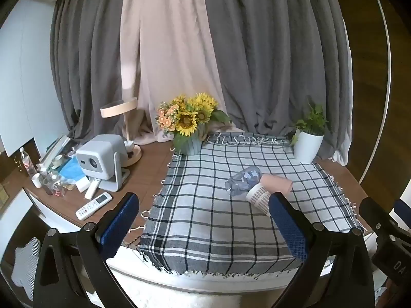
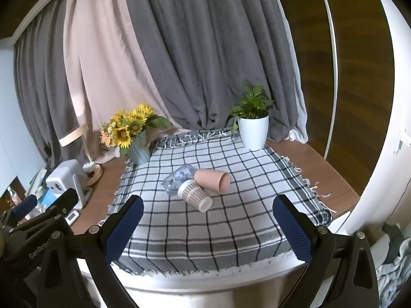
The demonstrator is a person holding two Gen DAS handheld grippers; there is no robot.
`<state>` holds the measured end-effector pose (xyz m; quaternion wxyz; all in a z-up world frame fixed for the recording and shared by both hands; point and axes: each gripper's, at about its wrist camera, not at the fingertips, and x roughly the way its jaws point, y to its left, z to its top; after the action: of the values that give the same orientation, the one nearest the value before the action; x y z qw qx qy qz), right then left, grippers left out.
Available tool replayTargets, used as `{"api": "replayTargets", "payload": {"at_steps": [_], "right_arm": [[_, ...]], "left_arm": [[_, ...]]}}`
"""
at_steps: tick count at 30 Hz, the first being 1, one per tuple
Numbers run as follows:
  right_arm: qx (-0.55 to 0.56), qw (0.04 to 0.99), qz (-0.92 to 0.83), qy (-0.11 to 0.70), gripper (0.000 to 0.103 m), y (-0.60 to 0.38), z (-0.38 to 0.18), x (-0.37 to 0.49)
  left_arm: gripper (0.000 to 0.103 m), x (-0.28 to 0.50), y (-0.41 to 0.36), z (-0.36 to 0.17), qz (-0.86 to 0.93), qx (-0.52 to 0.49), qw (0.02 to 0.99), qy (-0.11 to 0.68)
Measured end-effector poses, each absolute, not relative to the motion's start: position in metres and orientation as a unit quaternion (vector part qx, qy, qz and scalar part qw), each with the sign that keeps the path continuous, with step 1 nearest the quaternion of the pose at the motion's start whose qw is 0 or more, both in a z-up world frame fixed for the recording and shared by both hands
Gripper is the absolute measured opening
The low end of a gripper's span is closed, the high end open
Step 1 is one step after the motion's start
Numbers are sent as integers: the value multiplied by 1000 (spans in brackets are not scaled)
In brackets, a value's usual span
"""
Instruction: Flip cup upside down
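Three cups lie on their sides, touching, in the middle of a checked cloth (image 2: 218, 231): a pink cup (image 2: 213, 179), a clear glass with blue print (image 2: 178, 178) and a white paper cup with a brown check pattern (image 2: 196, 196). They also show in the left wrist view: the pink cup (image 1: 276, 182), the glass (image 1: 242, 179) and the paper cup (image 1: 258, 196), partly hidden behind my finger. My left gripper (image 1: 205, 220) is open and empty, short of the cups. My right gripper (image 2: 208, 222) is open and empty, just in front of the paper cup.
A sunflower vase (image 2: 136, 138) stands at the cloth's back left and a white plant pot (image 2: 253, 131) at the back right. Left of the cloth are a grey projector (image 1: 102, 156), remotes (image 1: 93, 205), a lamp (image 1: 120, 110) and clutter. Curtains hang behind.
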<state>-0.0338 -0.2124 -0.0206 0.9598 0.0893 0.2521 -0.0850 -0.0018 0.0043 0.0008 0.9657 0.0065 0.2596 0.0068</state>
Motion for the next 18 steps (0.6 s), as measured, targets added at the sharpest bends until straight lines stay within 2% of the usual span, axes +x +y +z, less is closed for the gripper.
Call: {"api": "replayTargets", "payload": {"at_steps": [18], "right_arm": [[95,960,-85,251,101,-210,-22,-38]], "left_arm": [[103,-4,0,-1,3,10,966,258]]}}
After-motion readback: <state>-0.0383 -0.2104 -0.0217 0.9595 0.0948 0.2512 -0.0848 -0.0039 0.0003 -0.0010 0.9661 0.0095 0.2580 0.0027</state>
